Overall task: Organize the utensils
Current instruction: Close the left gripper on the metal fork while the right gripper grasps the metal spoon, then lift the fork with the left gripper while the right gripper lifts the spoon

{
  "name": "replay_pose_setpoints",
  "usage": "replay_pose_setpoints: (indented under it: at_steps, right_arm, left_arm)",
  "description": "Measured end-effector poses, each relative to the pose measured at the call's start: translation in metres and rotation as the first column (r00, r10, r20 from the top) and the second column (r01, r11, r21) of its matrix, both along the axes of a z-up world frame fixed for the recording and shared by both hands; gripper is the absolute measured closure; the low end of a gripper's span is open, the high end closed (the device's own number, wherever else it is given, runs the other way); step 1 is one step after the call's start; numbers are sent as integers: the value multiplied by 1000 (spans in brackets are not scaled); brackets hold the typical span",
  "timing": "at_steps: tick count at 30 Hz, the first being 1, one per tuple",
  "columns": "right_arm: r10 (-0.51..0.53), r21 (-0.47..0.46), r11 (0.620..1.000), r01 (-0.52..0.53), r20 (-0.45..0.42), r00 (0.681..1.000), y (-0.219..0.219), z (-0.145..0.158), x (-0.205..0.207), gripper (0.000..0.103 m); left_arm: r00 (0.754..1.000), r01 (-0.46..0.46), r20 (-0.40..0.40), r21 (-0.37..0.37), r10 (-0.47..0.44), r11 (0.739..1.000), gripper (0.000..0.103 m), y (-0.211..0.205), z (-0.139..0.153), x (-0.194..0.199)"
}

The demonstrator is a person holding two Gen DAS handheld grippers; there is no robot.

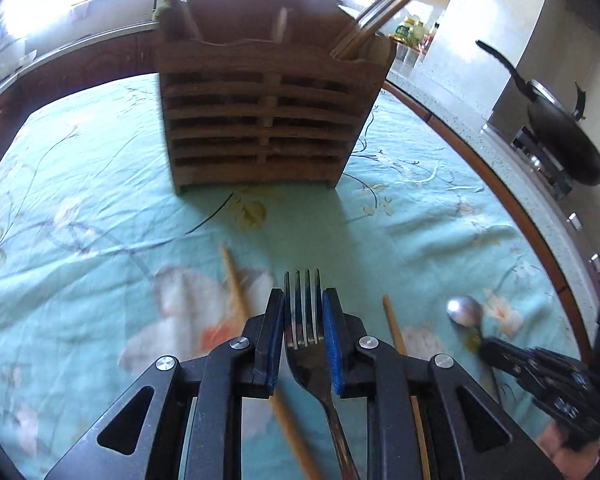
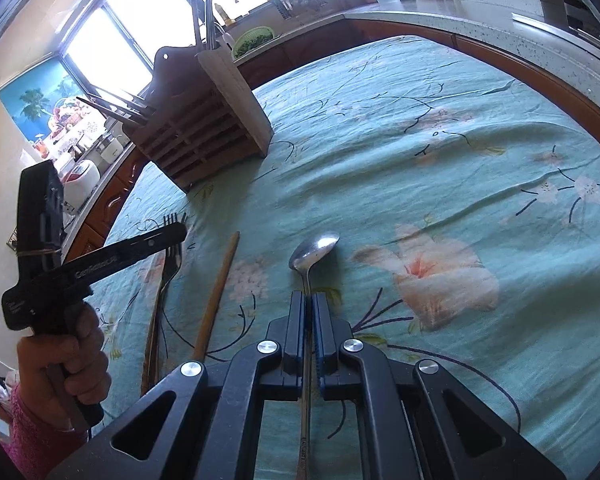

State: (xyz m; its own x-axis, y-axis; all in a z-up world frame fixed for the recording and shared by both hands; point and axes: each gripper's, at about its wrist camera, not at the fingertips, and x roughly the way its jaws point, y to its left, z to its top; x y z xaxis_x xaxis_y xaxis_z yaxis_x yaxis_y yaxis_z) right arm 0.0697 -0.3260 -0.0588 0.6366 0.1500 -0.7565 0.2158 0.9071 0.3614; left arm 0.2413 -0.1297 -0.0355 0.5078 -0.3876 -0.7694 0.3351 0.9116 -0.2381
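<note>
My left gripper (image 1: pixel 303 300) is shut on a metal fork (image 1: pixel 305 320), tines pointing forward toward the wooden utensil holder (image 1: pixel 268 120). The holder stands on the tablecloth with chopsticks (image 1: pixel 384 12) sticking out of it. My right gripper (image 2: pixel 308 304) is shut on the handle of a metal spoon (image 2: pixel 314 250), bowl forward, low over the cloth. In the right wrist view the left gripper (image 2: pixel 176 232) with the fork (image 2: pixel 172 256) is at the left, and the holder (image 2: pixel 204 120) at the far left. In the left wrist view the spoon (image 1: pixel 464 312) and right gripper (image 1: pixel 488 350) are at lower right.
Two wooden chopsticks (image 1: pixel 236 292) (image 1: pixel 396 336) lie loose on the teal flowered tablecloth (image 1: pixel 100 200); one shows in the right wrist view (image 2: pixel 218 292). A stone counter edge (image 2: pixel 500 28) curves behind the table. A black pan (image 1: pixel 560 136) sits on a stove at right.
</note>
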Motion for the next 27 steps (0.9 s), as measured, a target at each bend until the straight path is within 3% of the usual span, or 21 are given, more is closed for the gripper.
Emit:
replay_pose_setpoints:
  at_steps: [4, 5, 6, 8, 15, 18, 22, 27]
  right_arm:
    - [16, -4, 1000, -16, -1, 1000, 7, -1, 5, 99]
    - [16, -2, 1000, -16, -2, 1000, 8, -1, 6, 99]
    - [14, -2, 1000, -14, -3, 1000, 8, -1, 7, 99]
    - [12, -3, 1000, -12, -9, 1000, 9, -1, 10, 94]
    - [51, -13, 999, -51, -40, 998, 11, 2, 15, 93]
    - [58, -17, 998, -59, -41, 997, 11, 4, 15, 93]
    - [64, -13, 998, -64, -32, 997, 10, 7, 12, 93]
    - [68, -15, 998, -68, -34, 997, 8, 5, 13, 92]
  left_arm:
    - [999, -45, -3, -63, 44, 997, 89, 31, 8, -24]
    - [998, -59, -7, -88, 58, 994, 101, 41, 9, -29]
    - [998, -67, -17, -101, 66, 993, 101, 51, 9, -31]
    - [996, -92, -34, -101, 89, 991, 102, 63, 4, -35]
    - [988, -130, -94, -65, 123, 989, 102, 79, -17, -28]
    - [987, -132, -103, -68, 124, 989, 92, 83, -11, -35]
    - [986, -161, -56, -45, 158, 986, 49, 94, 4, -54]
    - [980, -196, -36, -11, 196, 980, 47, 94, 5, -72]
